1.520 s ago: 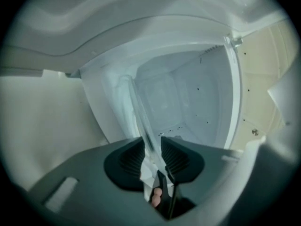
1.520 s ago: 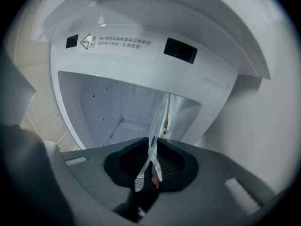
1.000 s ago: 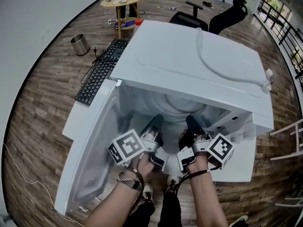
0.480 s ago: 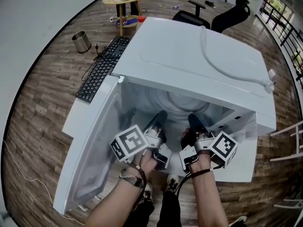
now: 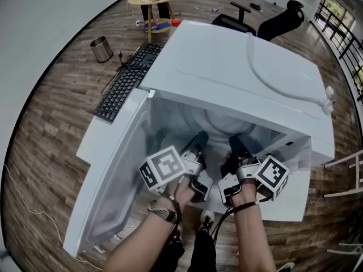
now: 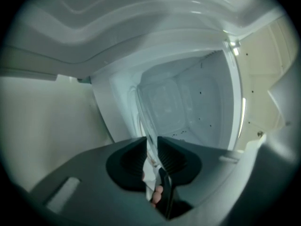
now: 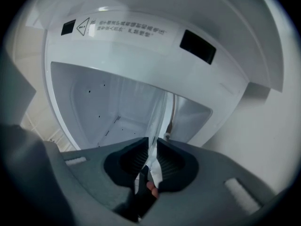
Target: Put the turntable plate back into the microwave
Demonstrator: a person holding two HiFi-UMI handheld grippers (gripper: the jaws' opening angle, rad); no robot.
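Observation:
The clear glass turntable plate (image 5: 224, 122) is held inside the open white microwave (image 5: 244, 67), gripped at its near rim from both sides. My left gripper (image 5: 199, 136) reaches into the cavity, and its jaws have just been closing with the plate's rim between them. In the left gripper view the plate (image 6: 143, 112) runs edge-on between the pads of the left gripper (image 6: 151, 142), which press on it. My right gripper (image 5: 233, 143) is beside it. In the right gripper view the plate (image 7: 159, 117) is likewise pinched in the right gripper (image 7: 153, 145).
The microwave door (image 5: 113, 174) hangs open to the left. A black keyboard (image 5: 127, 81) lies left of the microwave on the same surface. A metal bin (image 5: 101, 49), a small round table (image 5: 154, 1) and office chairs (image 5: 272, 21) stand on the wooden floor behind.
The head view has shifted slightly. Both grippers stay at about the same place in the cavity, still holding the plate.

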